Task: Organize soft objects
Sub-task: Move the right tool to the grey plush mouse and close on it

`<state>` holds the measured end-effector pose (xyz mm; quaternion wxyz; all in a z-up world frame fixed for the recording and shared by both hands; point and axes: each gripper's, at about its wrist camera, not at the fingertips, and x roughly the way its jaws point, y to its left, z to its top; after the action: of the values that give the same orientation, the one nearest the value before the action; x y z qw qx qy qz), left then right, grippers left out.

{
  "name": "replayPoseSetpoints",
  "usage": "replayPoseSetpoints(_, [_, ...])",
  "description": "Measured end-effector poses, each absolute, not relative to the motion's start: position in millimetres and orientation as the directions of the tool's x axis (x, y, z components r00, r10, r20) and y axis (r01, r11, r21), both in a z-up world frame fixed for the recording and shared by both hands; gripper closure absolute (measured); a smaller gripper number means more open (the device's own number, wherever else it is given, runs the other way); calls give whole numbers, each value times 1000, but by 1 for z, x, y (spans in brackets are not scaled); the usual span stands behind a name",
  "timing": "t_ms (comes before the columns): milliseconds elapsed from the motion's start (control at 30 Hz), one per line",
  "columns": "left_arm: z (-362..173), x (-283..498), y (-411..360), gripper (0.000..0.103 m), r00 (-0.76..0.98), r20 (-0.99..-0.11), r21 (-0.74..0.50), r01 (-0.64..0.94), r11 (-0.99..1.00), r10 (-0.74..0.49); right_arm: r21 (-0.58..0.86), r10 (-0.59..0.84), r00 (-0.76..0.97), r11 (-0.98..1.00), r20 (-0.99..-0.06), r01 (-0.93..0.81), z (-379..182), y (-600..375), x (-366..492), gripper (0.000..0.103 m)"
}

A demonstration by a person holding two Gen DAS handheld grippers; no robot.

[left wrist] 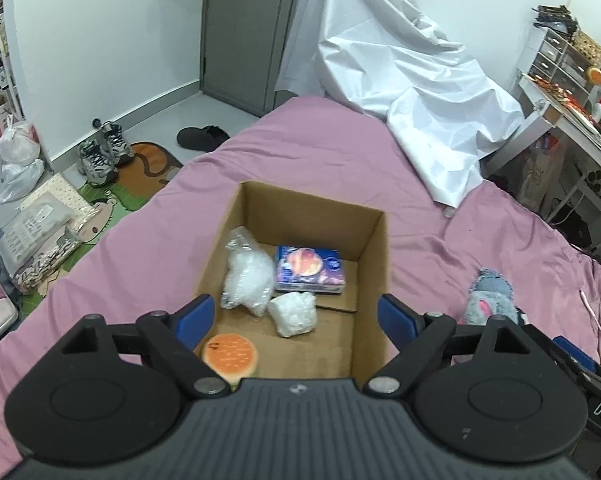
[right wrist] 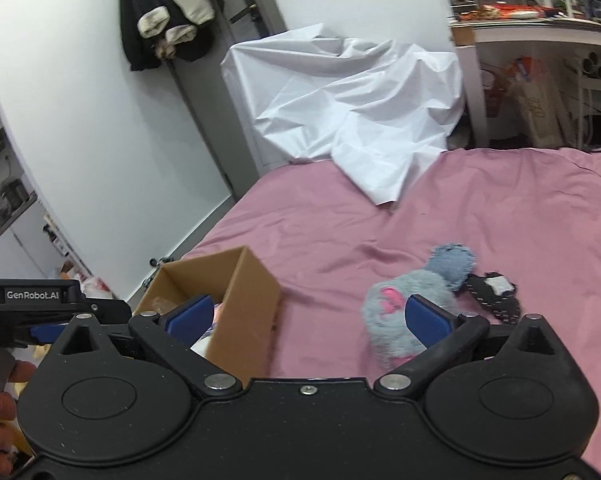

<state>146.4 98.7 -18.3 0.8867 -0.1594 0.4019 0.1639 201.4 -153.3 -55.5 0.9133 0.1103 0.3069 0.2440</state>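
Left gripper (left wrist: 296,312) fingers spread over the cardboard box (left wrist: 374,256); right gripper (right wrist: 308,318) fingers apart, grey plush (right wrist: 396,300) beside the right finger, likely next.

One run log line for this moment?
left claw: open over cardboard box | right claw: open | grey plush toy: on bed
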Motion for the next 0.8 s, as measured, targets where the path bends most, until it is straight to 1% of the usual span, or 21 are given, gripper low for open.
replayPoseSetpoints(267, [-15,161,68,15,643,-754,-153,-375,914,138,372,475,727,873,-497,-316,-63,-187,207,0])
replayPoseSetpoints(500, [-21,177,42,15,643,-763,-181,-320,930,73,392,458,728,877,-510,-277,-73,-210,216,1])
replayPoseSetpoints(567, [-26,182,36,15,640,-767,-194,-310,931,53,393,460,724,877,-515,-278,-75,-213,220,3])
replayPoseSetpoints(700, [-33,193,28,15,636,-771,-218,-284,934,14,378,462,708,880,-535,-288,-78,-215,229,13])
replayPoseSetpoints(767, [-35,198,25,16,635,-773,-219,-291,931,17,378,464,699,879,-544,-289,-79,-217,231,19])
replayPoseSetpoints(800, [-37,201,24,16,636,-771,-222,-292,930,15,383,470,691,876,-549,-292,-80,-218,233,24])
